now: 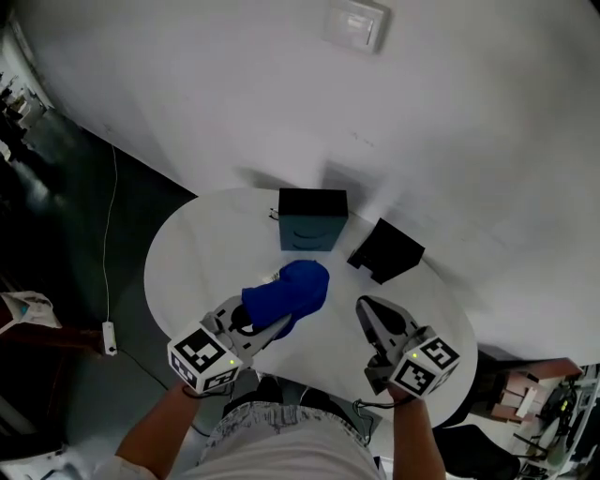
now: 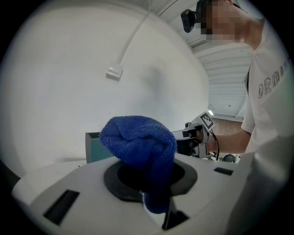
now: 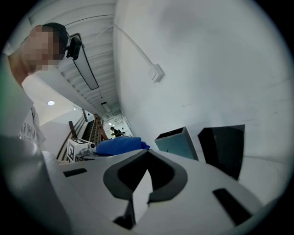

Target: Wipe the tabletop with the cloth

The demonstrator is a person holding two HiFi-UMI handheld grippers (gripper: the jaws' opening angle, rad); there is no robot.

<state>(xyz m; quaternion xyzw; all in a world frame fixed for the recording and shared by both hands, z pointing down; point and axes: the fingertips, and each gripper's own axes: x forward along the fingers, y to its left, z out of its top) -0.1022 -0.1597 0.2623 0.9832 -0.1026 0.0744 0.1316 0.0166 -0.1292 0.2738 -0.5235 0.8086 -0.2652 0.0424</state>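
Table: a round white tabletop [image 1: 183, 262] stands against a white wall.
Left gripper [image 1: 269, 323]: its jaws are clamped on the cloth; it is low over the near left part of the table and points toward the middle.
Cloth [image 1: 291, 289]: a blue cloth, bunched into a lump that bulges out past the jaw tips. It is over the middle of the table, just in front of the teal box. Whether it touches the tabletop cannot be told.
Right gripper [image 1: 367, 307]: its jaws are together at the tips with nothing between them. It is over the near right part of the table, apart from the cloth.
Teal box [image 1: 312, 220]: a dark teal box at the far side of the table, its top open.
Black box [image 1: 386, 250]: it is just right of the teal box and turned at an angle, and the right gripper points toward it.
Marker cubes: one sits at the rear of each gripper, left [image 1: 204, 358] and right [image 1: 424, 364].
Wall plate [image 1: 356, 23]: a white plate high on the wall.
Cable [image 1: 111, 244]: a thin white cable runs down over the dark floor, left of the table.
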